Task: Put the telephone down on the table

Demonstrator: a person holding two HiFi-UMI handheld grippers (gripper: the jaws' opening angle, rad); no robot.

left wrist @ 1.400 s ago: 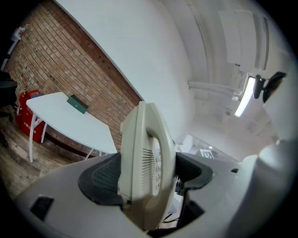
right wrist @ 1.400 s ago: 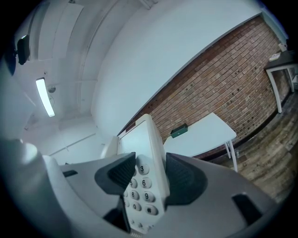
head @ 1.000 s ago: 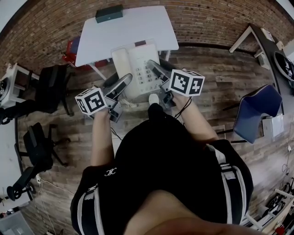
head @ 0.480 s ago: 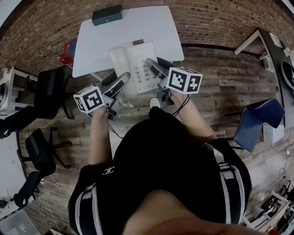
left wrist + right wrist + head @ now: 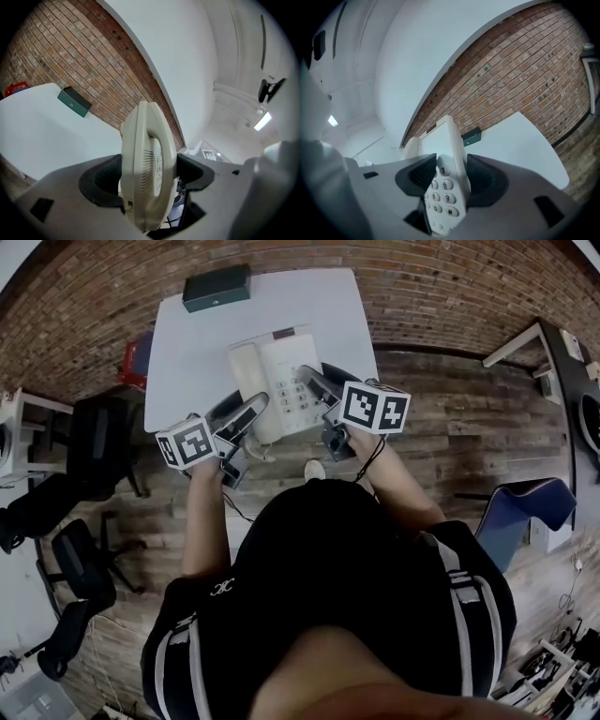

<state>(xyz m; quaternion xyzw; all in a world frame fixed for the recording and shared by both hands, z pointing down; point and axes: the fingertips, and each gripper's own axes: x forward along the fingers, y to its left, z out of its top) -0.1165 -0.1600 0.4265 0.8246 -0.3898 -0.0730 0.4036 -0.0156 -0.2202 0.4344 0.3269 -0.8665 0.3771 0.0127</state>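
A cream desk telephone (image 5: 275, 379) with a keypad and its handset on the left is held between both grippers, over the near edge of the white table (image 5: 206, 334). My left gripper (image 5: 246, 416) is shut on the handset side (image 5: 146, 164). My right gripper (image 5: 317, 385) is shut on the keypad side (image 5: 447, 178). In both gripper views the phone sits upright between the dark jaw pads. Whether the phone touches the tabletop cannot be told.
A dark green box (image 5: 217, 287) lies at the table's far left corner, also in the left gripper view (image 5: 74, 102) and the right gripper view (image 5: 471, 136). A red object (image 5: 137, 357) sits left of the table. Black chairs (image 5: 75, 456) stand left, a blue chair (image 5: 520, 507) right. A brick wall is behind.
The person has stepped toward the table, and both grippers have carried the telephone forward from over the wooden floor to over the table's near edge.
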